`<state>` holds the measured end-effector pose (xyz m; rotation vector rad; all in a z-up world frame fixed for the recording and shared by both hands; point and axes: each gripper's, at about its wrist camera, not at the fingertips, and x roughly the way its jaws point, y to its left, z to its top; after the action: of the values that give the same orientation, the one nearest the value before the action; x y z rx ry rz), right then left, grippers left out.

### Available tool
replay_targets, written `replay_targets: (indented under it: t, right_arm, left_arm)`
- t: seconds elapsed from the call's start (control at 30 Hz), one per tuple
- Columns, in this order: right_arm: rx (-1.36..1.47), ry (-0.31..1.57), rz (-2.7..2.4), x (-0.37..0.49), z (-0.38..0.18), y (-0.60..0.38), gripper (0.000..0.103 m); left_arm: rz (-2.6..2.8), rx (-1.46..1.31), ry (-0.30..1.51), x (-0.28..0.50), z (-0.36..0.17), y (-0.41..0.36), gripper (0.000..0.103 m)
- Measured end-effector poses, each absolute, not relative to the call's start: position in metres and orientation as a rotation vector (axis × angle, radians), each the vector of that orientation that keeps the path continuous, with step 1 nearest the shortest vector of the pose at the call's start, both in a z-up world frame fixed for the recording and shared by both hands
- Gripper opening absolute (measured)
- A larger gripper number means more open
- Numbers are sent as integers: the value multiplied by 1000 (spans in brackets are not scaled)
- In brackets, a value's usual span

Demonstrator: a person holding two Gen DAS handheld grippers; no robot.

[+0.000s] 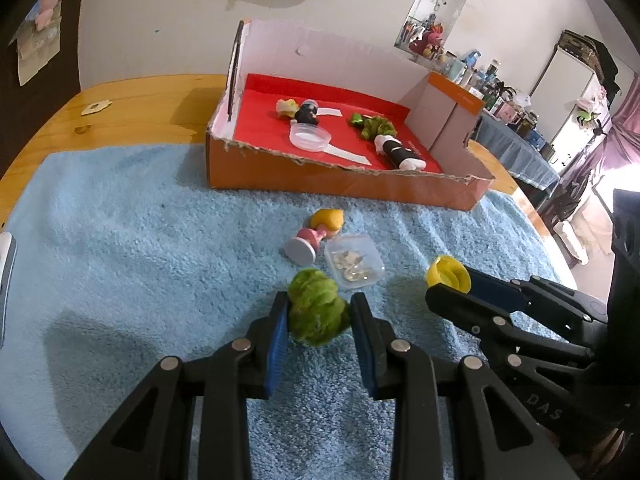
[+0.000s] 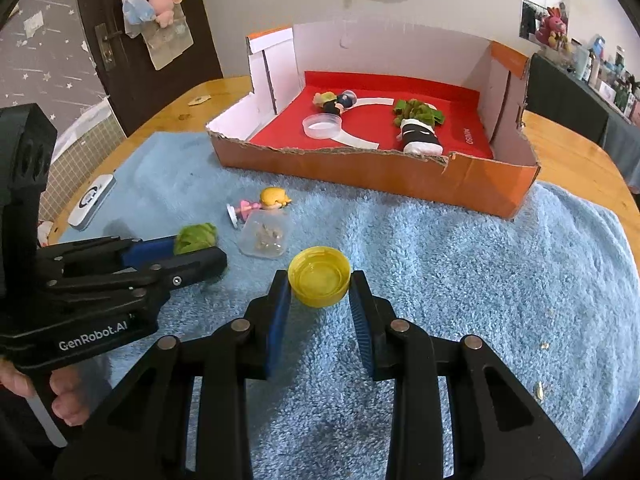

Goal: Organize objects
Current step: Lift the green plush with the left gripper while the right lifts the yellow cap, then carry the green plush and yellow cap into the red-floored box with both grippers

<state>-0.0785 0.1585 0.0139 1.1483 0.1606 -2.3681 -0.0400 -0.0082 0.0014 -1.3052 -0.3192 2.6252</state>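
— What do the left tongs (image 1: 318, 312) have?

— A green fuzzy ball (image 1: 316, 312), pinched between the blue pads (image 1: 278, 344), one pad pressing each side. It sits right at the fingertips, above the blue towel (image 1: 140, 240).

— And the right tongs (image 2: 320, 284)?

— Closed on a yellow bottle cap (image 2: 319, 276), open side up, gripped at its rim on both sides. In the left wrist view the same cap (image 1: 447, 274) shows at the tip of the right tongs (image 1: 448, 286), to the right of the green ball.

— What lies just past the fingertips?

— On the towel, a small clear plastic bag (image 1: 354, 262) with pale bits inside, just beyond the green ball. Touching its far-left corner lies a little doll (image 1: 318, 234) on its side, yellow hair, pink body, round white base. From the right wrist view both sit left of the cap and a bit farther out.

— Farther on?

— An orange cardboard box (image 2: 380, 178) with a red floor and a torn front rim, resting on the towel's far edge and the wooden counter (image 2: 580, 152). Inside: a clear round lid (image 2: 322, 125) near the front, a small dark figure (image 2: 340, 103) behind it, and to the right a black-and-white roll (image 2: 421, 138) with green leafy stuff (image 2: 416, 111) at its far end. White paper strips (image 2: 360, 140) curve across the red floor.

— Anything at the left edge?

— A white flat device (image 2: 91, 200) on the towel's left edge.
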Motion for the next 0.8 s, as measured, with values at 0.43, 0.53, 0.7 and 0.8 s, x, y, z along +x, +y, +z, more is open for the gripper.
replay_targets:
  t: [0.43,0.53,0.7,0.8]
  right_arm:
    - [1126,119,-2367,-74,27,163,29]
    - [1119,115,-2368,-74,30,164,29]
    - [1109,100,-2364,-75,34,164,29]
    - [1107,95,-2364,-76,36,165,29]
  left_arm:
    - [2628,-1248,-308,-38,19,-3,32]
    - [2631,-1235,-308,-39,22,-3,32]
    - [2636,-1218,-308,-42,28,-2,32]
    - [2636,-1213,-307,-43,30,-2,32]
